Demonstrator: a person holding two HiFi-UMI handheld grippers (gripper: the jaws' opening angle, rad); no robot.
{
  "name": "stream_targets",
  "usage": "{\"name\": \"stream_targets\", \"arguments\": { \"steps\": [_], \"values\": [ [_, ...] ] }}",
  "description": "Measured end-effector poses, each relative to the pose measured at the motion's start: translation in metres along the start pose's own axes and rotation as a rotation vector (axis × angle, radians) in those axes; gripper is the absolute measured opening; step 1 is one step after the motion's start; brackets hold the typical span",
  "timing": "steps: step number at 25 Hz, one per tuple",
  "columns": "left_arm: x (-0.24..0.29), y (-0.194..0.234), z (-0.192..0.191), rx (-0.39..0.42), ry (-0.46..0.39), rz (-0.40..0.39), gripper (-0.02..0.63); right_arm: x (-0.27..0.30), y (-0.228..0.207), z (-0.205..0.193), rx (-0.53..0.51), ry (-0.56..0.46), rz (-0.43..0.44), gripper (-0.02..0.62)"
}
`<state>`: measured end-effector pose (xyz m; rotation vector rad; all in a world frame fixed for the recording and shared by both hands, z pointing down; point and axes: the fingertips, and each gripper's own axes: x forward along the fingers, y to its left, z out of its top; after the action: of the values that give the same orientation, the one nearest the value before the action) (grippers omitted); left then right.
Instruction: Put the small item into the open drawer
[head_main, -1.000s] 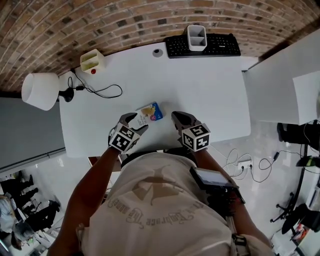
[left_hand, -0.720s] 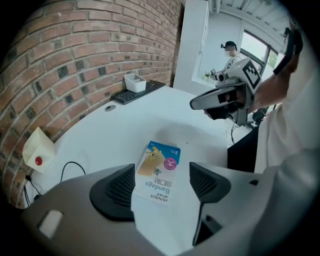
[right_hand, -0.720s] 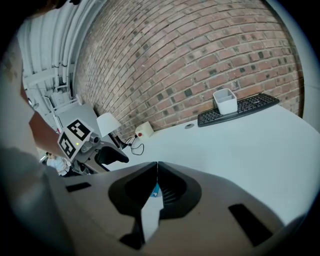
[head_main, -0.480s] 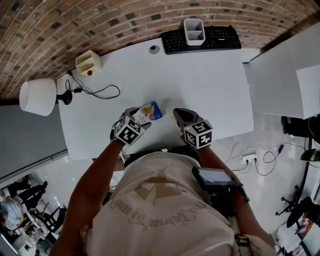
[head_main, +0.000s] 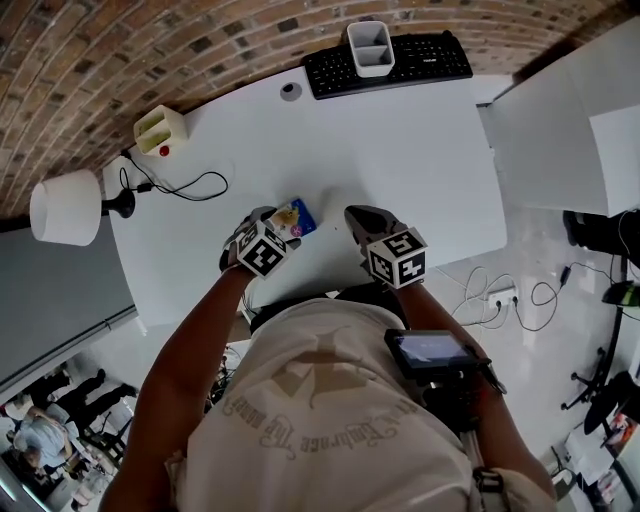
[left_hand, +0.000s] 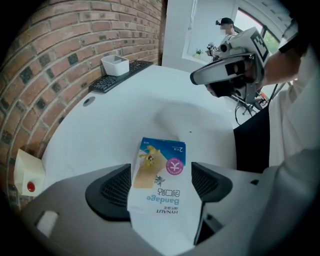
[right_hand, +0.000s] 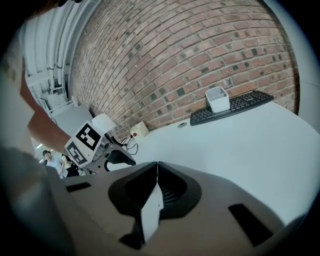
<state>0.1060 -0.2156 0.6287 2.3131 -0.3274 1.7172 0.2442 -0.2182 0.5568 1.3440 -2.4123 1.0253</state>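
Observation:
A small blue-and-white bandage box (head_main: 296, 216) (left_hand: 160, 185) lies flat on the white desk (head_main: 400, 150) near its front edge. My left gripper (head_main: 274, 226) (left_hand: 159, 183) reaches over it, and its jaws are opening with the box between the two pads. The right pad stands clear of the box; the left pad (left_hand: 109, 190) is right at its edge. My right gripper (head_main: 353, 213) (right_hand: 156, 168) hovers to the right of the box, shut with nothing in it. I cannot make out a drawer in any view.
At the desk's back stand a black keyboard (head_main: 390, 62) with a white organiser cup (head_main: 370, 47) on it. A pale yellow box (head_main: 160, 128), a black cable (head_main: 185, 185) and a white lamp (head_main: 65, 207) sit at the left. A white cabinet (head_main: 560, 140) adjoins the right.
My left gripper has slid forward over the bandage box, so the box now lies between its jaws, which stand wider. The right gripper has stayed put.

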Motion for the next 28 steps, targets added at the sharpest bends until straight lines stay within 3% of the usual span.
{"name": "stream_targets", "arguments": {
  "steps": [12, 20, 28],
  "values": [
    [0.025, -0.002, 0.002, 0.101, 0.134, -0.03, 0.378, -0.01, -0.014, -0.014, 0.05, 0.005, -0.032, 0.006],
    [0.031, -0.001, -0.007, 0.126, 0.215, -0.042, 0.377, -0.013, -0.022, -0.014, 0.064, 0.002, -0.041, 0.006],
    [0.03, -0.003, -0.007, 0.13, 0.21, -0.032, 0.377, -0.01, -0.022, -0.014, 0.059, 0.018, -0.032, 0.006]
  ]
}}
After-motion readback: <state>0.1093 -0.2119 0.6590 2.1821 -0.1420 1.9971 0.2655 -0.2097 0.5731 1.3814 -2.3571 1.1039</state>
